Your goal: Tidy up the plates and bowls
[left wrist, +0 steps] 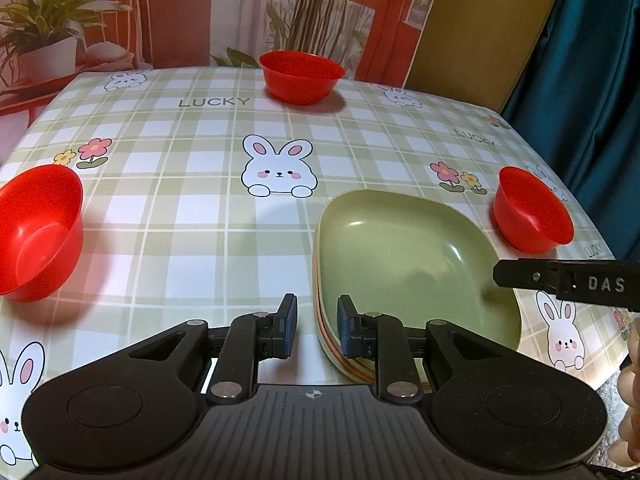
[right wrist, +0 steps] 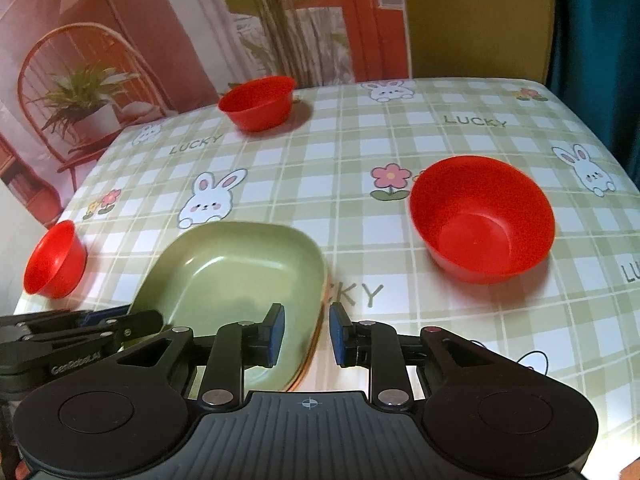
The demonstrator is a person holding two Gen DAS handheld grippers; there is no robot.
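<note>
Left wrist view: the left gripper (left wrist: 317, 326) hovers low over the near edge of the table (left wrist: 192, 216), jaws apart with nothing between them. Its right finger (left wrist: 347, 330) sits over the near-left rim of the plates (left wrist: 404, 256), a stack with a green one on top and orange edges showing beneath; whether it touches them cannot be told. Three red bowls stand apart on the checked cloth: the left bowl (left wrist: 38, 232) tilted toward the camera's side, the far bowl (left wrist: 301, 76) at the table's far edge, and the right bowl (left wrist: 530, 210) just past the plates. The right gripper (left wrist: 568, 280) reaches in from the right over the plates' right rim.

Right wrist view: the right gripper (right wrist: 306, 334) has its jaws open and empty, its left finger (right wrist: 274, 334) over the plates' (right wrist: 228, 276) near-right rim. The right bowl (right wrist: 482, 218) stands right of the plates, the far bowl (right wrist: 256, 102) far left, the left bowl (right wrist: 54, 260) at the left edge. The left gripper (right wrist: 72, 330) lies at the plates' near-left.
</note>
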